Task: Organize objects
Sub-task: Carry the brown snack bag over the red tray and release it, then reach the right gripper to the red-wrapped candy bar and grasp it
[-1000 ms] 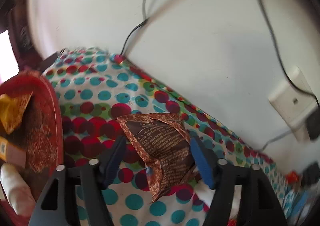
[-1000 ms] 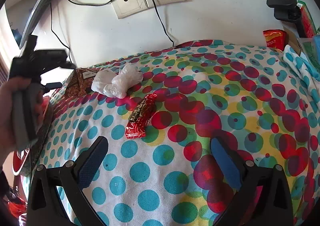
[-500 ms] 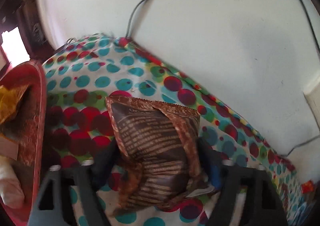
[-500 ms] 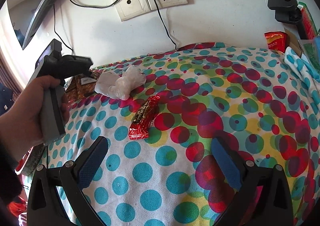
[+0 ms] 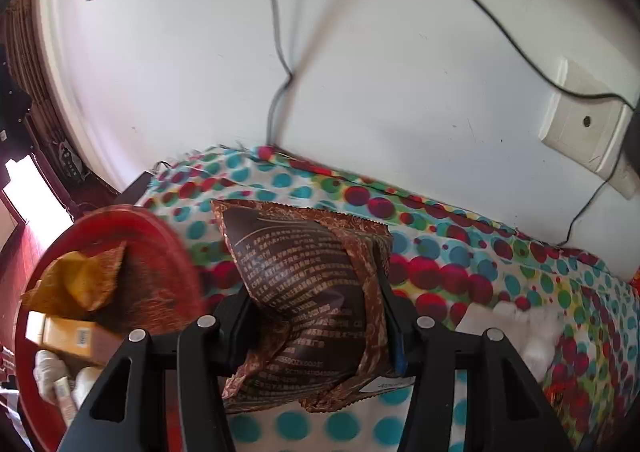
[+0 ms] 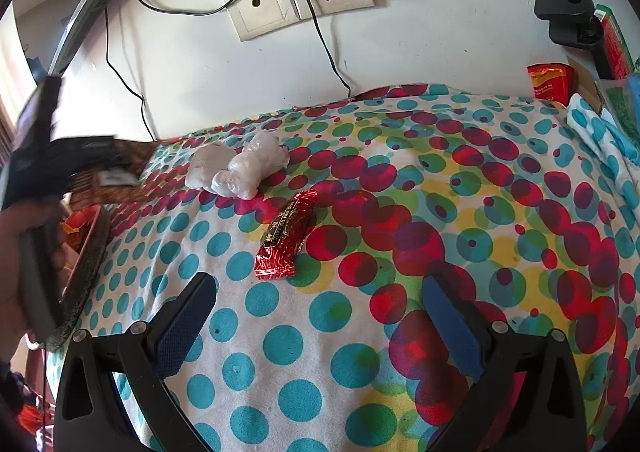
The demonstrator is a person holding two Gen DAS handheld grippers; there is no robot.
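Fingers closing on the brown snack bag (image 5: 308,292) now: the left tool (image 5: 316,316) has it squeezed at the waist, both jaws against its sides, bag crumpling and standing up between them just above the spotted tabletop (image 5: 460,268). Grip at the middle makes sense, I'd say, for carrying it to the red tray (image 5: 176,252) just beside, where a yellow packet (image 5: 76,284) and a box (image 5: 68,336) already lie. Right tool (image 6: 320,316) hangs wide and empty; the red candy bar (image 6: 286,240) lies ahead between its fingers, untouched, with the white plastic bundle (image 6: 240,167) beyond.
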